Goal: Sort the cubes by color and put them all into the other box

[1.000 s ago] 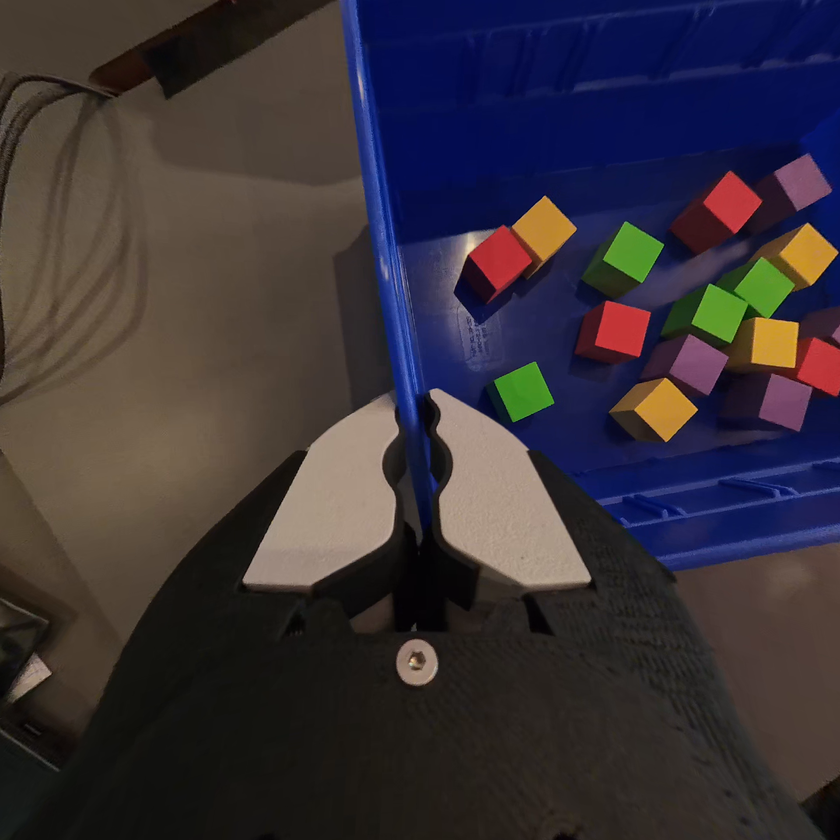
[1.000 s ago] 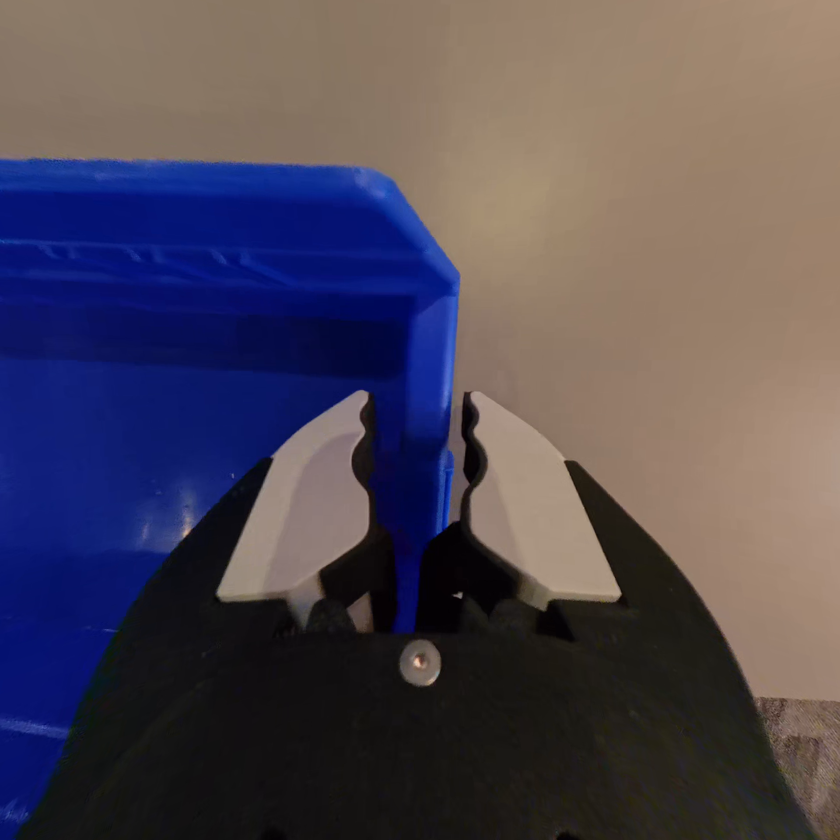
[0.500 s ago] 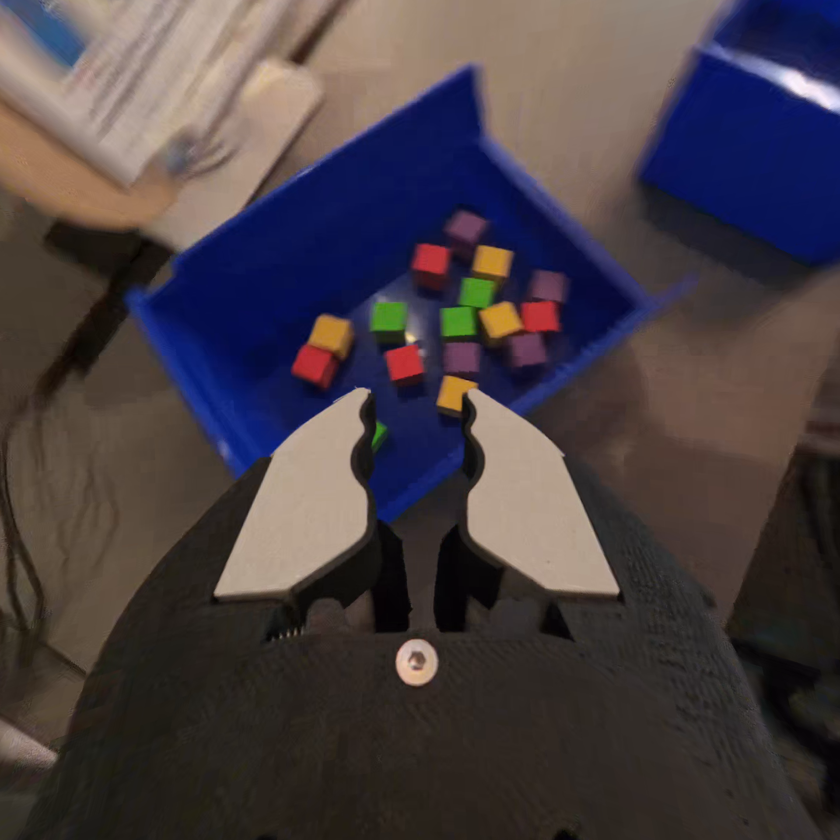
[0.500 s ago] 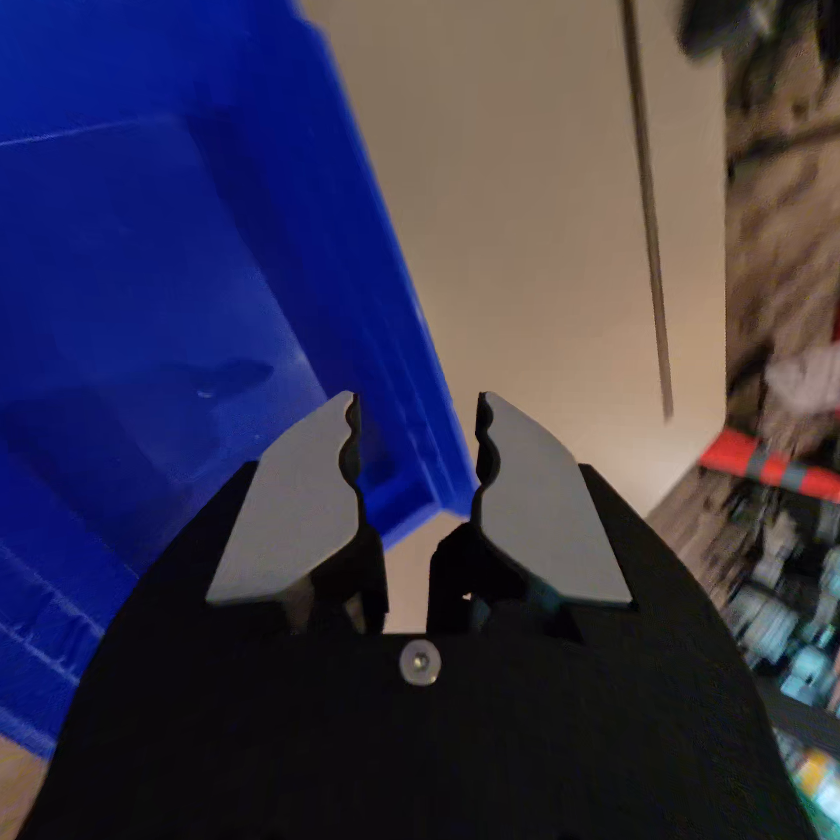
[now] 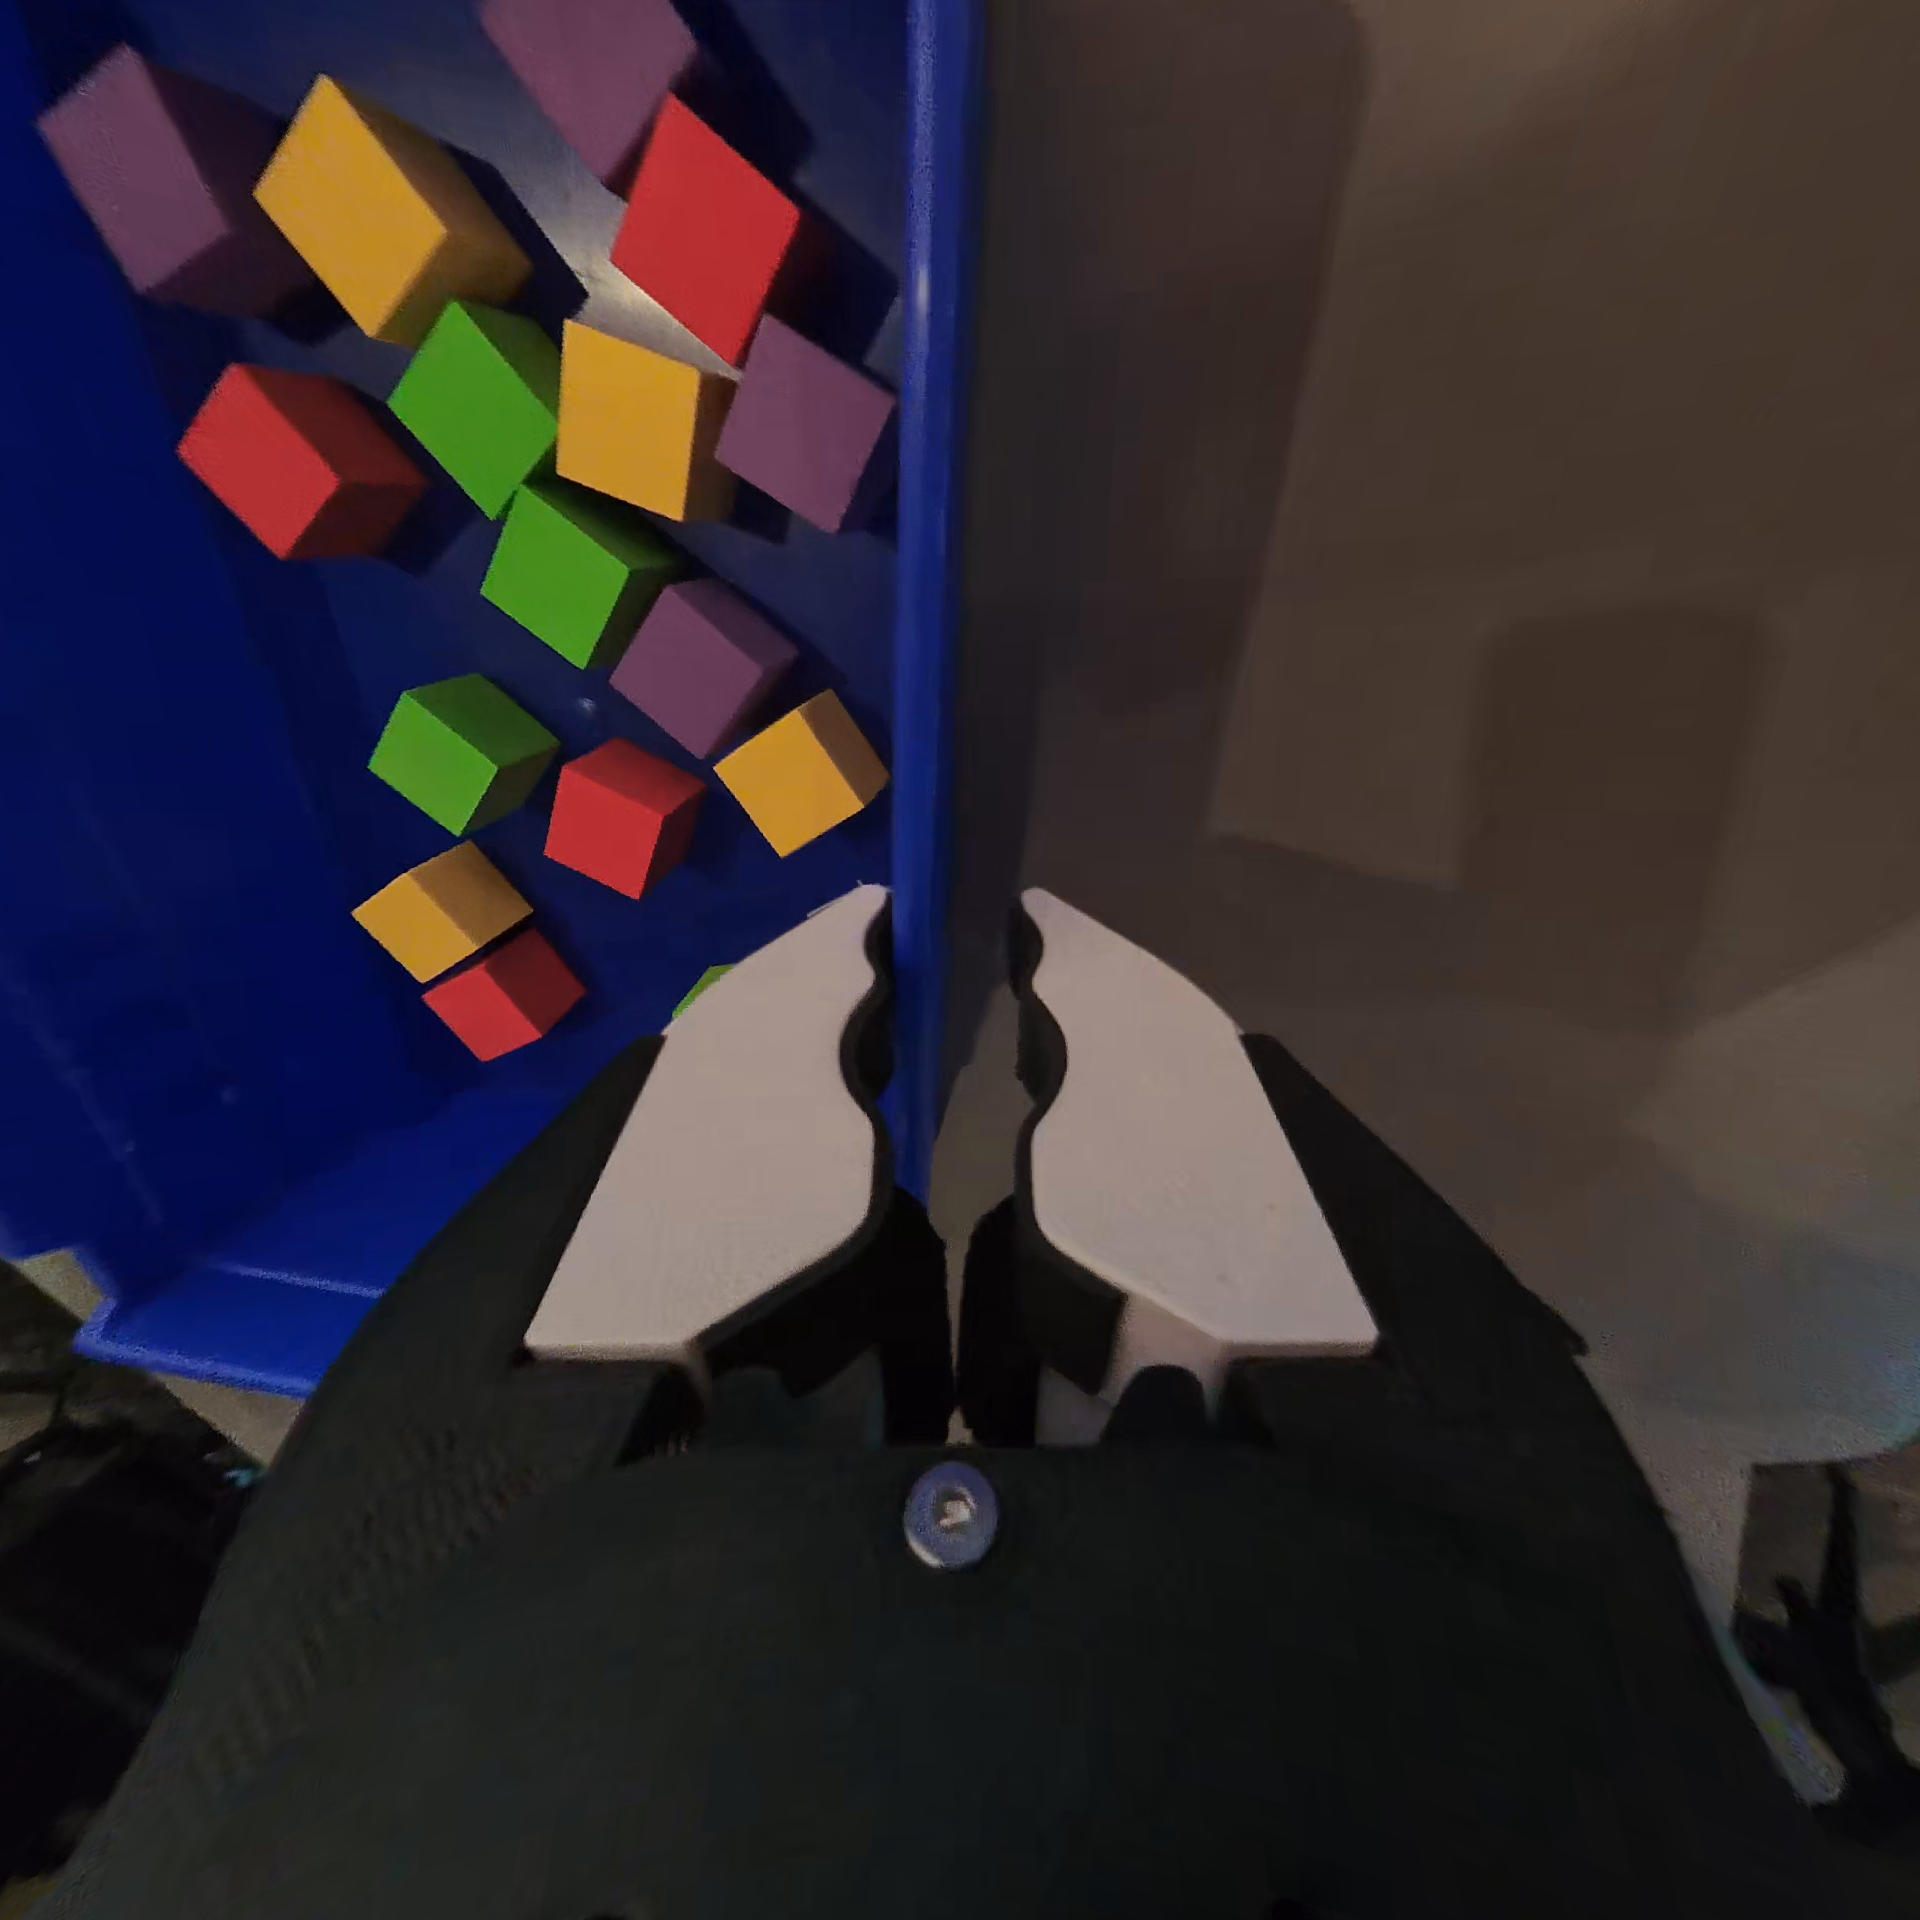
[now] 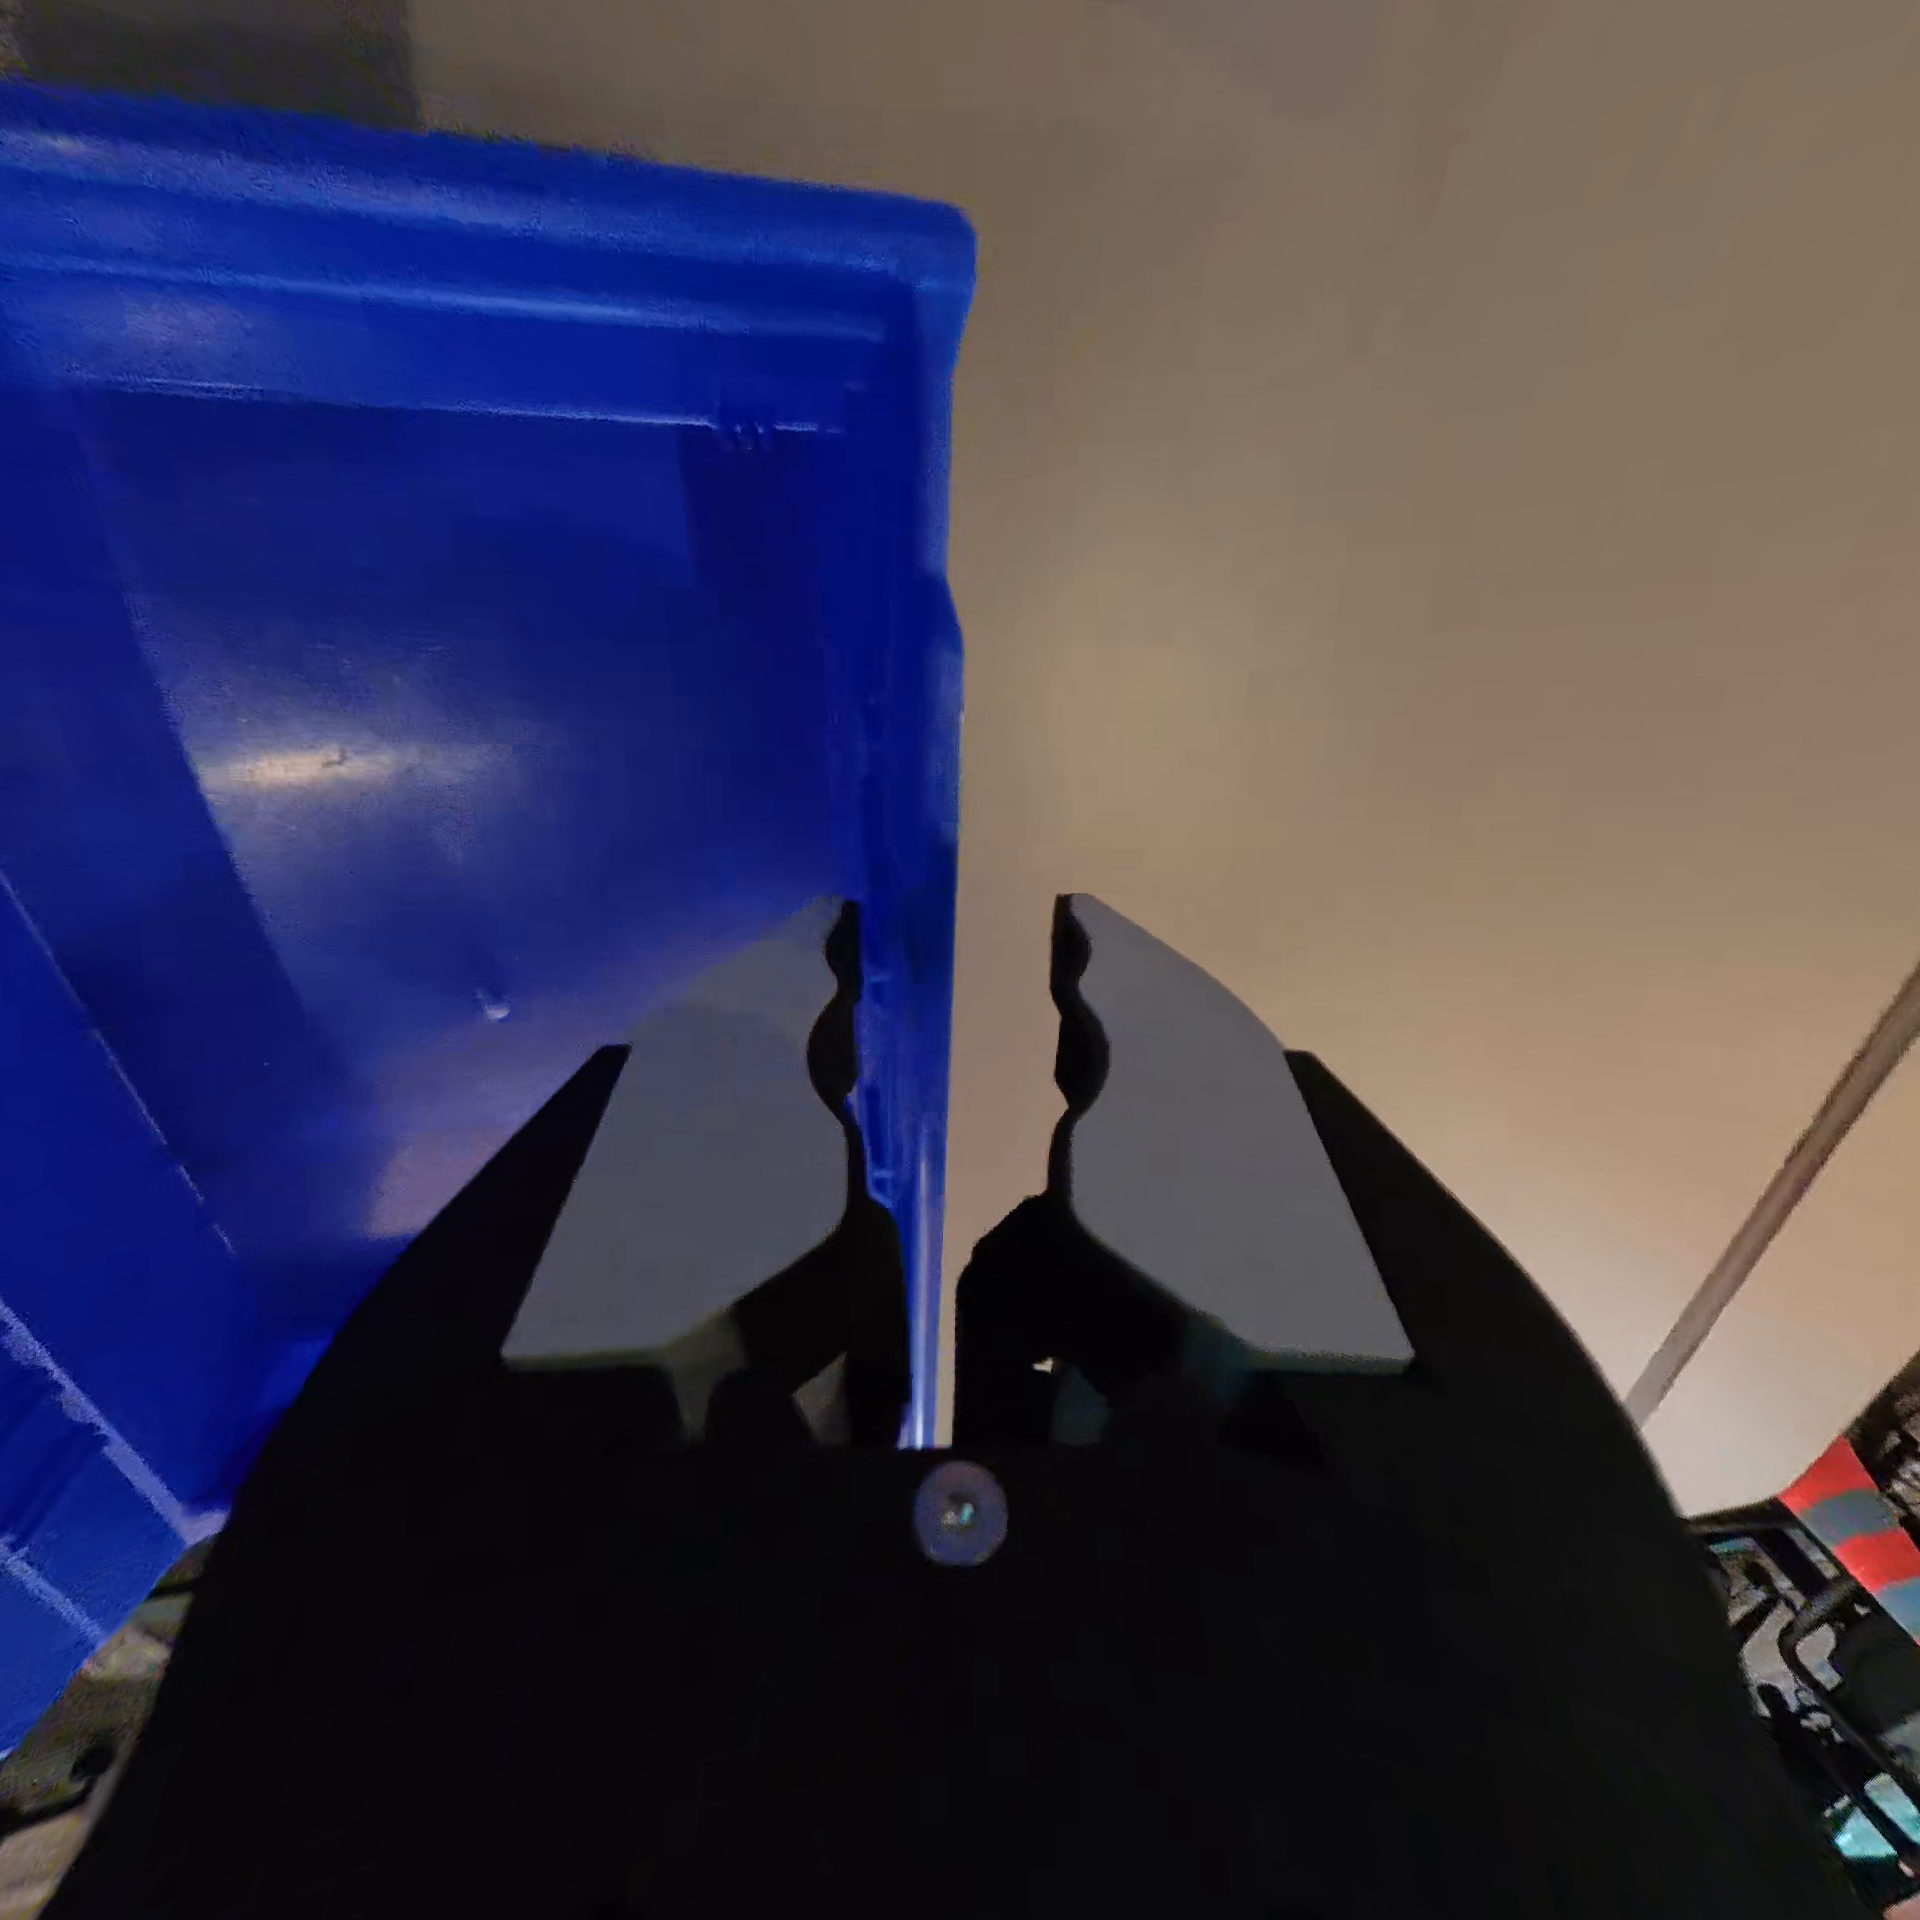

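Note:
A blue bin (image 5: pixel 935 416) holds several loose cubes: red (image 5: pixel 707 218), yellow (image 5: pixel 384 208), green (image 5: pixel 473 400) and purple (image 5: pixel 805 436). My left gripper (image 5: pixel 951 904) is open and straddles this bin's right wall, with the left finger inside by the cubes and the right finger outside. In the right wrist view a second blue bin (image 6: pixel 416 675) shows no contents. My right gripper (image 6: pixel 954 904) is open and straddles its right wall (image 6: pixel 930 623), with the left finger inside against the wall and the right finger outside, apart from it.
Both bins stand on a beige tabletop (image 5: pixel 1455 416). Dark cables lie at the lower right of the left wrist view (image 5: pixel 1818 1662). In the right wrist view a grey strip (image 6: pixel 1787 1195) marks the table's edge, with a red and grey item (image 6: pixel 1849 1507) beyond it.
My left gripper let go of the cube bin's left wall, opened, lifted away and now straddles its right wall. My right gripper drew back from its bin and now straddles that wall again.

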`<act>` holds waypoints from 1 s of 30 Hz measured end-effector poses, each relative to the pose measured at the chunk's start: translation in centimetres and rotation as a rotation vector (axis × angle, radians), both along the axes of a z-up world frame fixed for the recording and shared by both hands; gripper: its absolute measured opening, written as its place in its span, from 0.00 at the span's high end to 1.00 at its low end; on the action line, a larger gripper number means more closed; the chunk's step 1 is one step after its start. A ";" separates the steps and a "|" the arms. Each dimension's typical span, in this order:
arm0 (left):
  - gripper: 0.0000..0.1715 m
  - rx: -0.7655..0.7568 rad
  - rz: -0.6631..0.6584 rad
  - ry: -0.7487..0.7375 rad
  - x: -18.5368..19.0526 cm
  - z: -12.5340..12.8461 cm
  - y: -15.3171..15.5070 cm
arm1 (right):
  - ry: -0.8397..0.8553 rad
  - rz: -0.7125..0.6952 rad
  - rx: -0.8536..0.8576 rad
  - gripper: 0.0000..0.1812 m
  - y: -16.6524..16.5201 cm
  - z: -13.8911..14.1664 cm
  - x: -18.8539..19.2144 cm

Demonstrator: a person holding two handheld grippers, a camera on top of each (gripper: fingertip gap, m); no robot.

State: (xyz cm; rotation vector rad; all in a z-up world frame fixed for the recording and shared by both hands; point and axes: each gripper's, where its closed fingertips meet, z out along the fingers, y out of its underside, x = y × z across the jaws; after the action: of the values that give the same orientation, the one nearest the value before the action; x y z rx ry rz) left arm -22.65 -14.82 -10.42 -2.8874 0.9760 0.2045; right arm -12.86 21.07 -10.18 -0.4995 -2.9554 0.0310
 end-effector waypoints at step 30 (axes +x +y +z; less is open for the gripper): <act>0.84 -0.035 -0.252 0.072 0.3 -0.2 -4.7 | -0.146 -1.051 -0.337 0.83 10.5 0.1 -4.8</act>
State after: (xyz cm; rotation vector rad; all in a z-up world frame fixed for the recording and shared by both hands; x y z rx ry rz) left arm -22.39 -19.50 -10.64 -2.7686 1.3545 0.2765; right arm -17.63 31.54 -10.08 -2.0602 -2.4176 0.3797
